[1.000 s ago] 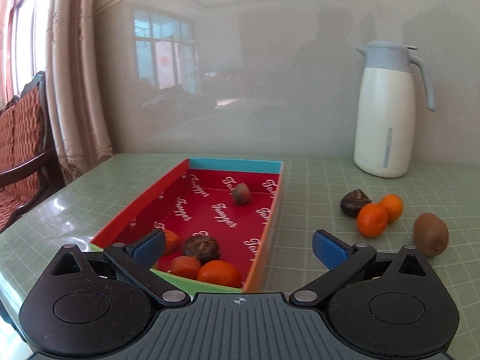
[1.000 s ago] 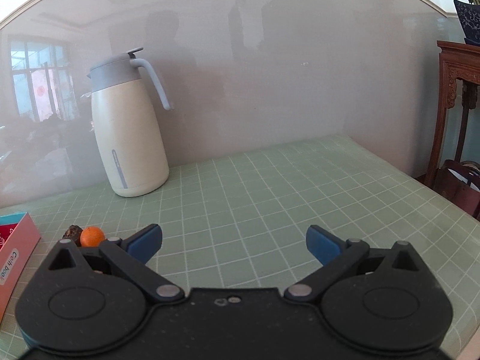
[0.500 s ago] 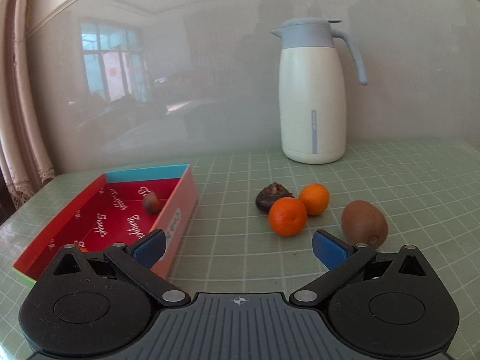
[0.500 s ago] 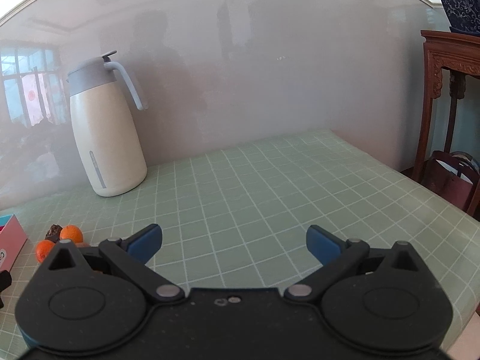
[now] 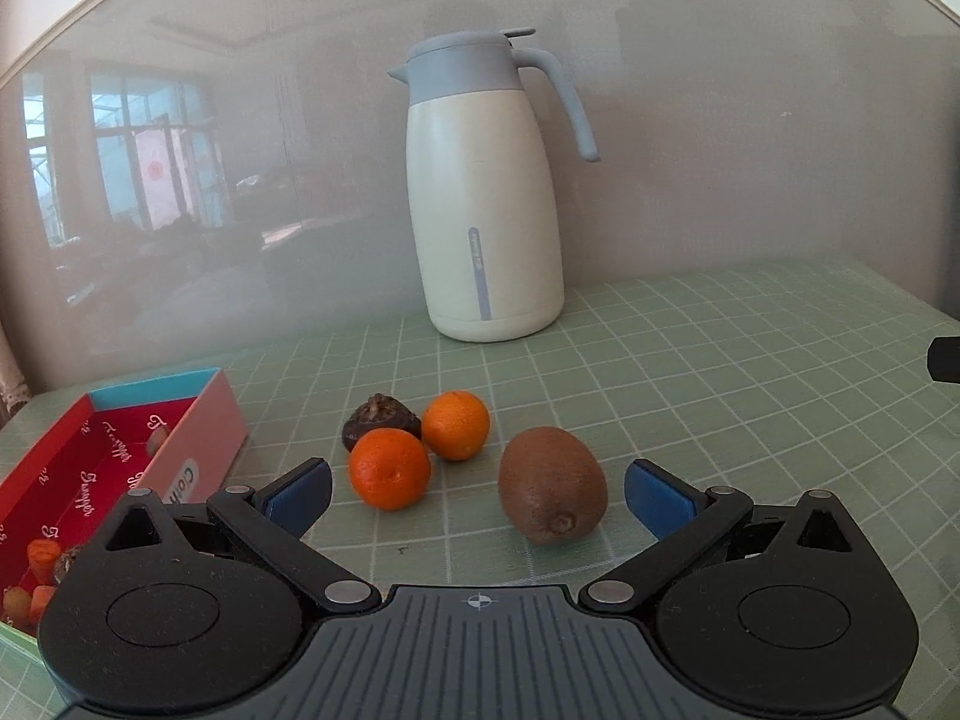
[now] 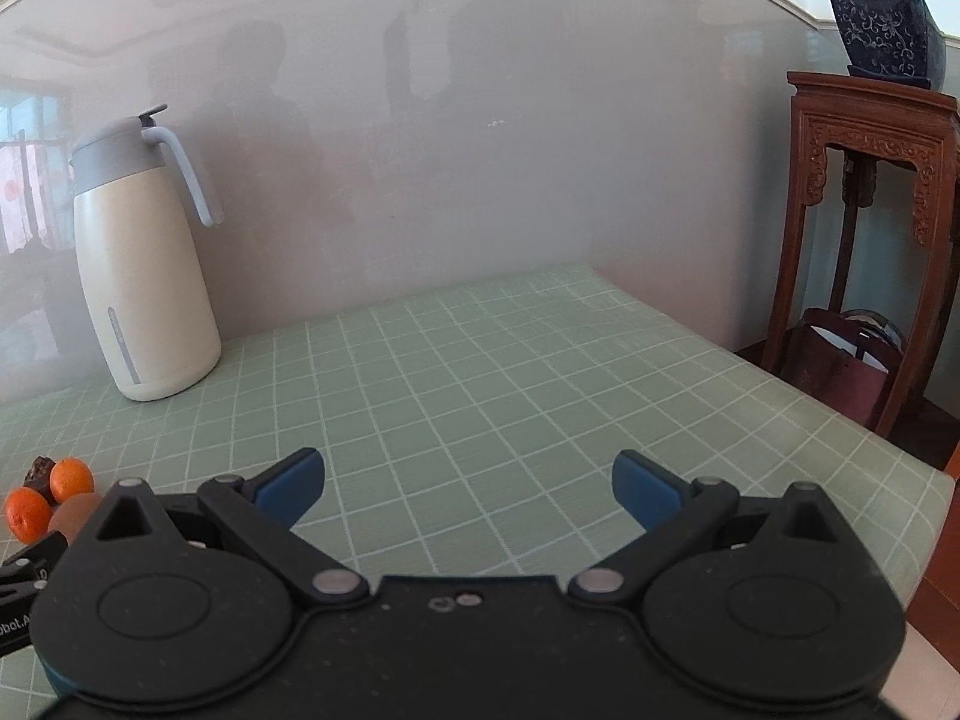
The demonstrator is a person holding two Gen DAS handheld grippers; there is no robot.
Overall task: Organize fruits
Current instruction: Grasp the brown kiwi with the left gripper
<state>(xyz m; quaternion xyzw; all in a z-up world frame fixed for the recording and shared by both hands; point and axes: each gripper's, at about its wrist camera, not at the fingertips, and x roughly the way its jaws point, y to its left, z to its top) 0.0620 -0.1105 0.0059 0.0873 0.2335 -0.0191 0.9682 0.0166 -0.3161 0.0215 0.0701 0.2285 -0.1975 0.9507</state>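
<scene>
Swinging rightward, the wide-open left tongs [image 5: 477,489] are now framing a fuzzy brown oval kiwi [image 5: 552,492] beside two glossy orange mandarins [image 5: 390,468]; the right tongs [image 6: 468,489] are gaping empty.

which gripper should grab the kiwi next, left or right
Left. The left gripper is open, with the kiwi right ahead between its fingers. The right gripper faces bare table, fruit off at its left edge.

Ahead of my left tongs [image 5: 477,495], spread wide, a brown fuzzy kiwi [image 5: 552,492] and two round orange mandarins [image 5: 390,468] crowd the green gridded desk [image 5: 720,372]. A red cardboard box [image 5: 198,426] walls the left side; a tall cream thermos jug [image 5: 486,204] blocks the back. Before my right tongs [image 6: 468,489] the desk lies bare.
</scene>
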